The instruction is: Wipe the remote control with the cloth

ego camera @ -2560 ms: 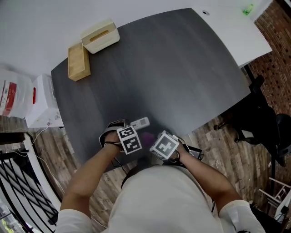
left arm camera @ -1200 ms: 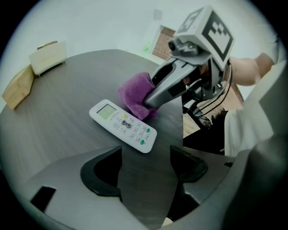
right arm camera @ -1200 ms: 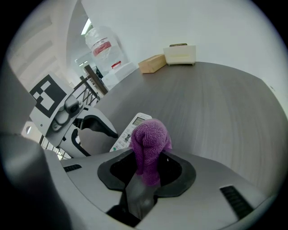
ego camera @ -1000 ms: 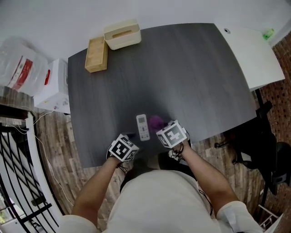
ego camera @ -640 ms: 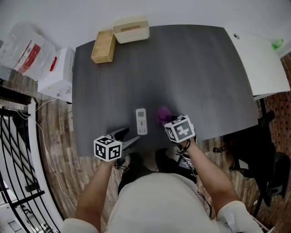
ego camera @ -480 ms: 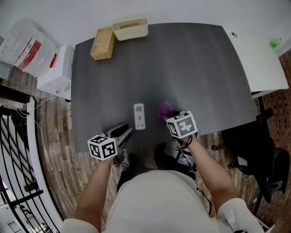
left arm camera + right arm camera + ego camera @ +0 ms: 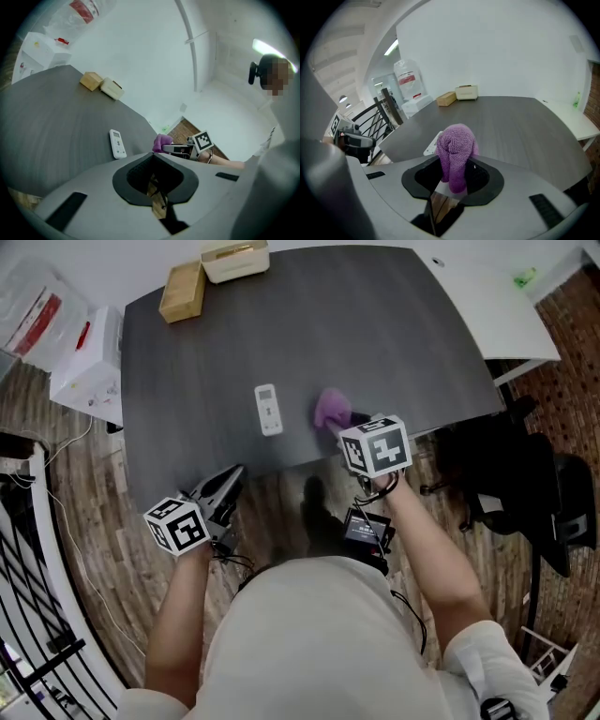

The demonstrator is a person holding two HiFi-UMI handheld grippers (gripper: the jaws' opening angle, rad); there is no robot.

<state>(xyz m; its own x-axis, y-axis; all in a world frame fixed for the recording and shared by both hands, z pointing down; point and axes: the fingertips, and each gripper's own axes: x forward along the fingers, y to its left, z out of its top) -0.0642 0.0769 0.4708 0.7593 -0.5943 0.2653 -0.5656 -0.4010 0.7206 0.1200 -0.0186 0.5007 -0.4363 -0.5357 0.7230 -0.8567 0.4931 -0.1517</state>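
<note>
dark table (image 7: 375,334) holds the remote control (image 7: 268,410), left tool (image 7: 153,171) just pressed shut empty, right tool (image 7: 454,179) pinches the purple cloth (image 7: 456,147).

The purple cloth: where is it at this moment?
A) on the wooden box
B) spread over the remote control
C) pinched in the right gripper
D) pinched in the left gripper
C: the right gripper view shows the purple cloth clamped between the jaws of the right gripper, while the remote control lies bare on the dark table.
</note>
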